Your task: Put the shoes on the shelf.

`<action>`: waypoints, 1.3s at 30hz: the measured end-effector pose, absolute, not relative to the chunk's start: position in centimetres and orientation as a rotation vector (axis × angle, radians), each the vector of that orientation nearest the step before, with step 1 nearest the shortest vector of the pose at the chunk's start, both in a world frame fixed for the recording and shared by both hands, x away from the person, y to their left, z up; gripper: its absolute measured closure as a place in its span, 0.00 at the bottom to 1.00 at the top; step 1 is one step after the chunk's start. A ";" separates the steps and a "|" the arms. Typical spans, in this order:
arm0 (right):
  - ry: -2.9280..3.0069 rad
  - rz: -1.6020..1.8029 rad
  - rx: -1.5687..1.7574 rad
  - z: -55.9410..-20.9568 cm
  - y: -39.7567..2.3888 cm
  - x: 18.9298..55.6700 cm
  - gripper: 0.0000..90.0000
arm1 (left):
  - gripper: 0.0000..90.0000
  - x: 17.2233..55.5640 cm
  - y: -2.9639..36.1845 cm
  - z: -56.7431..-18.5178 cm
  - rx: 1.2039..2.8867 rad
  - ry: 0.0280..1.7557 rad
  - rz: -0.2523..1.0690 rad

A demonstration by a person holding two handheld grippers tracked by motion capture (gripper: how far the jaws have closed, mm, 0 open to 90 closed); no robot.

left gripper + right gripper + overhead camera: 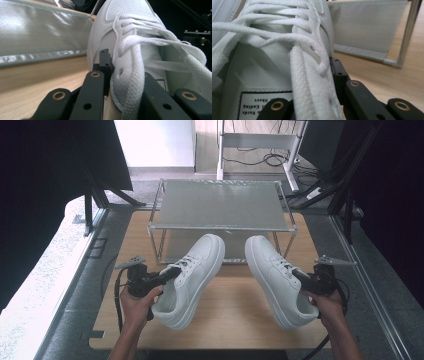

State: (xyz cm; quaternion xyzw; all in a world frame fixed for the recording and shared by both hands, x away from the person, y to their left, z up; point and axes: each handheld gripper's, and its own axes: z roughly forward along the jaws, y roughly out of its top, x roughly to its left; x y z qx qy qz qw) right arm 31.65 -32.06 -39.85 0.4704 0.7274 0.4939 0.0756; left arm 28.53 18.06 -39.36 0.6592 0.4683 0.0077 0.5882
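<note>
Gripping 2 sneakers (192, 280) (277, 280), each hand-held gripper (167, 275) (301, 276)

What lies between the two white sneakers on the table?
Nothing: in the high view, bare wooden table separates the left sneaker from the right sneaker, with the metal shoe rack behind them.

Two white shoes with white laces are on the wooden table – a pair. The left shoe (192, 279) is held by the left gripper (170, 274), which pinches its side wall by the laces. Its toe points up and away toward the far edge, tipped a bit right. The right shoe (275, 279) is pinched the same way by the right gripper (298, 275) – its toe points to the far edge and leans left. Both toes are near the metal rack (220, 205)
</note>
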 end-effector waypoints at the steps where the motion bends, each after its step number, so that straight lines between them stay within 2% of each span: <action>1: 2.173 1.495 1.403 -39.7 -32.0 31.6 0.97 | 0.94 28.5 18.0 -39.2 1.533 1.084 0.017; 25: 2.044 1.637 1.377 -35.8 -30.3 33.0 0.97 | 0.94 31.3 17.3 -35.3 1.442 1.019 -0.001; 39: 1.955 1.673 1.395 -33.6 -30.1 34.8 0.97 | 0.94 33.7 17.2 -32.7 1.400 1.031 0.048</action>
